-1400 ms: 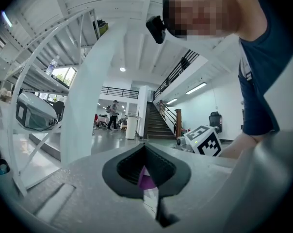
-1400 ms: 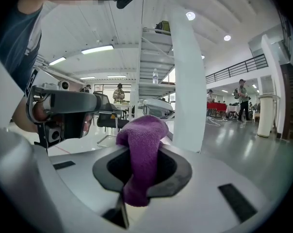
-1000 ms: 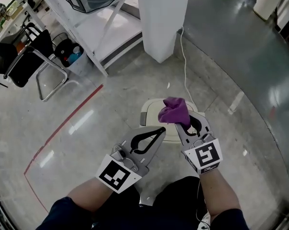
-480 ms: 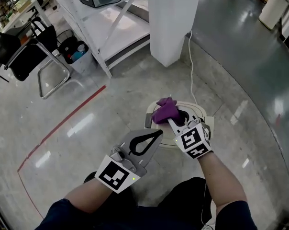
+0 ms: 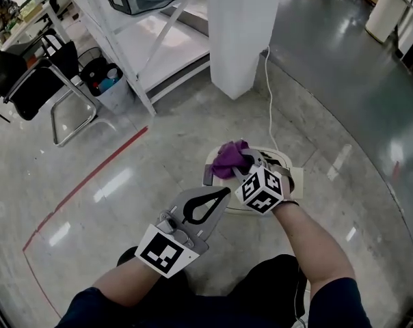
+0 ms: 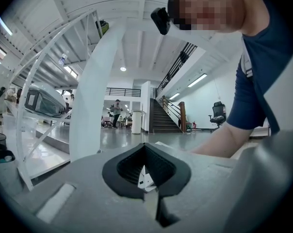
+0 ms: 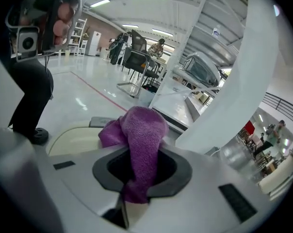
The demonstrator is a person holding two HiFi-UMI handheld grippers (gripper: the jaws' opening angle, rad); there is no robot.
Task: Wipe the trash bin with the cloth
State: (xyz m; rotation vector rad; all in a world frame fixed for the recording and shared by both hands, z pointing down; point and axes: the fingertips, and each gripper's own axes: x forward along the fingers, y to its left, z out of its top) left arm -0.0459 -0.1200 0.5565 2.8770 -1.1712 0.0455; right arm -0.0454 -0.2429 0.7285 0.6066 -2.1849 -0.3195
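A cream trash bin [image 5: 288,171] with a rounded lid stands on the floor below me; its lid [image 7: 76,139] also shows in the right gripper view. My right gripper [image 5: 243,162] is shut on a purple cloth [image 5: 227,158], and the bunched cloth [image 7: 139,142] rests on the left part of the lid. My left gripper [image 5: 221,193] hangs just left of the bin, above the floor, shut with nothing in it; in its own view the left gripper [image 6: 145,177] points level across the hall.
A white pillar [image 5: 242,33] stands behind the bin, with a white cable [image 5: 269,108] running from it to the bin. White shelving [image 5: 152,39], a small bin of items [image 5: 105,80] and a black chair [image 5: 39,80] stand at left. A red floor line [image 5: 90,180] runs diagonally.
My right gripper has turned and swung left across the bin lid with the cloth. The left gripper has barely moved.
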